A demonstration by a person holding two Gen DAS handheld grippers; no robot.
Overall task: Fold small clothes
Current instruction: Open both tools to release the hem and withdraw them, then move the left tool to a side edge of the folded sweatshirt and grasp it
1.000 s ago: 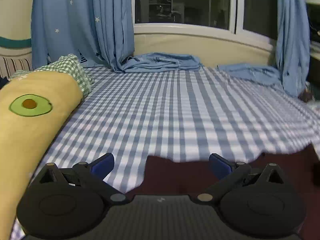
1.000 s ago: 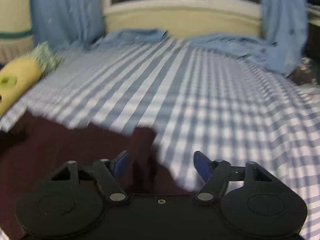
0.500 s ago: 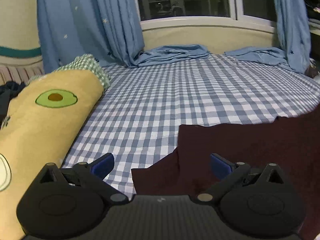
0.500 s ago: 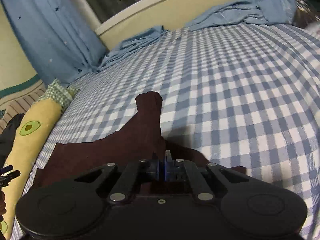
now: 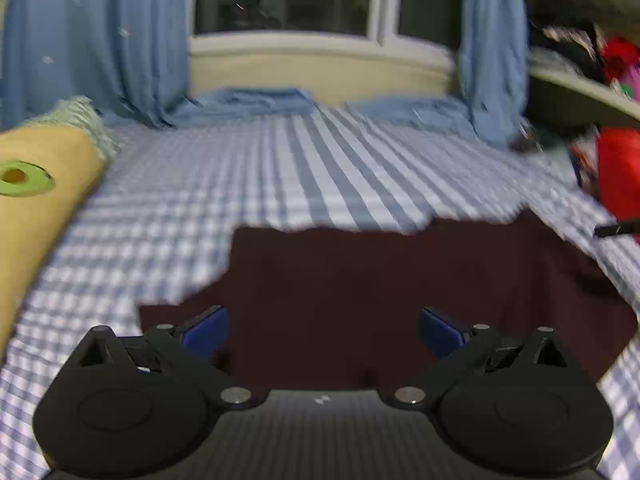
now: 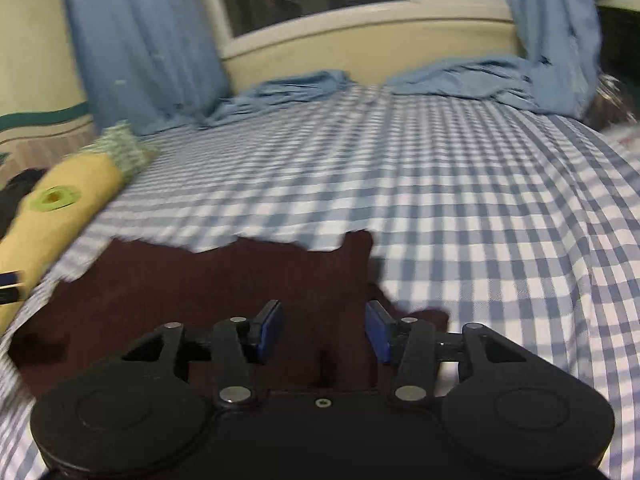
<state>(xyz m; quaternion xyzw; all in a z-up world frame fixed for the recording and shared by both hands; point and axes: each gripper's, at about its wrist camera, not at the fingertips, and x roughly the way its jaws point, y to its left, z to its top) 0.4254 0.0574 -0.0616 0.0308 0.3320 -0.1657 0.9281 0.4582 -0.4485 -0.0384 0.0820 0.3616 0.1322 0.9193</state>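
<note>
Heavy motion blur across the left wrist view: checked bedsheet (image 5: 320,168) smeared into stripes, shelf clutter (image 5: 580,52) at far right unreadable. Red object (image 5: 618,172) cut by the right edge, identity unclear. Dark maroon garment (image 5: 400,300) with its near edge hidden behind the gripper body. Yellow avocado-print bolster (image 6: 60,208) cropped at the left edge.

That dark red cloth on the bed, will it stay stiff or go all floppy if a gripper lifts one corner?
Probably floppy: the dark red cloth lies flat on the checked sheet with a wavy, uneven edge. It looks thin, so likely light. One corner already sticks up and bends, so a lifted part would most likely droop and drag the rest along.
</note>
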